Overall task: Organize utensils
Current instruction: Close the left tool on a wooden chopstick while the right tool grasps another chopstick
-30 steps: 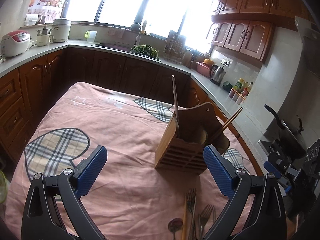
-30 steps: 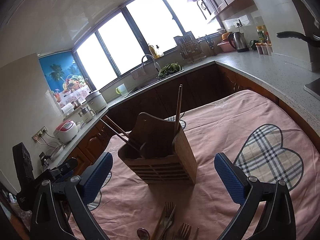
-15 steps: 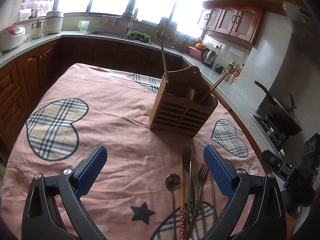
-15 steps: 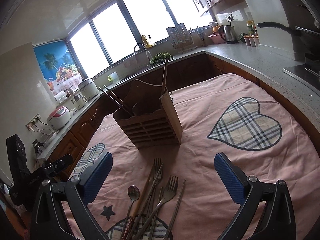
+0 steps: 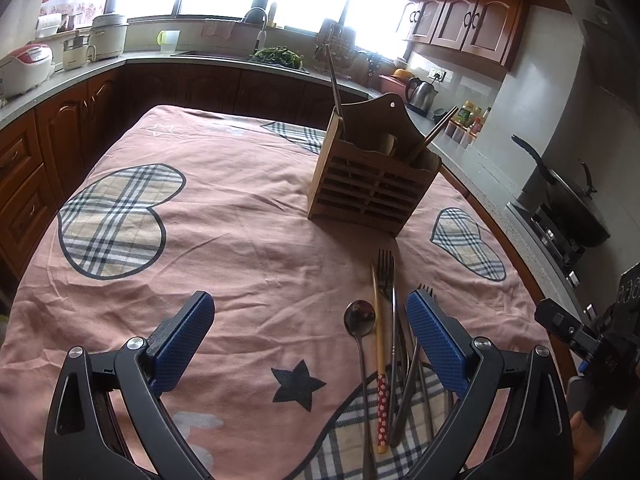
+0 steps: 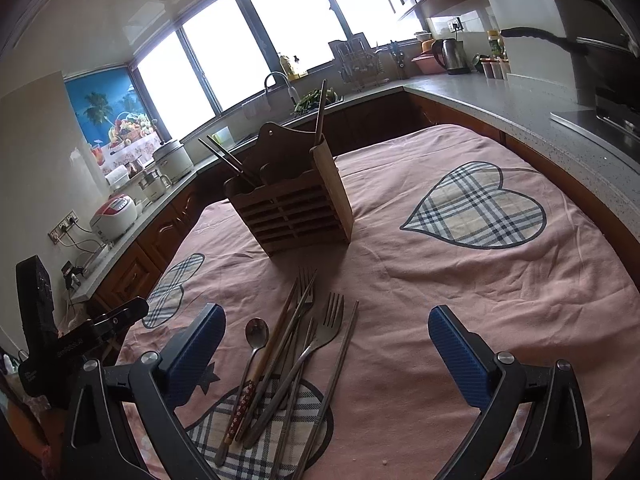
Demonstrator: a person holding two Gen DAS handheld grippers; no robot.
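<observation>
A wooden utensil holder [image 5: 372, 184] stands on the pink tablecloth with chopsticks [image 5: 436, 132] and a long handle in it; it also shows in the right wrist view [image 6: 292, 208]. A loose pile of utensils lies in front of it: a spoon [image 5: 360, 316], forks [image 5: 386, 268] and a chopstick with a red patterned end [image 5: 382, 396]. The same pile shows in the right wrist view [image 6: 288, 360]. My left gripper [image 5: 310, 344] is open and empty, just left of the pile. My right gripper [image 6: 326, 356] is open and empty above the pile.
The table [image 5: 240, 248] is covered by a pink cloth with plaid hearts. Dark wooden counters surround it, with a rice cooker [image 5: 24, 68], a sink [image 5: 260, 28], a kettle [image 5: 420, 92] and a pan on the stove [image 5: 568, 196].
Both grippers have pulled back and tilted down from the holder. The utensil pile on the cloth has come fully into view. Both stay open.
</observation>
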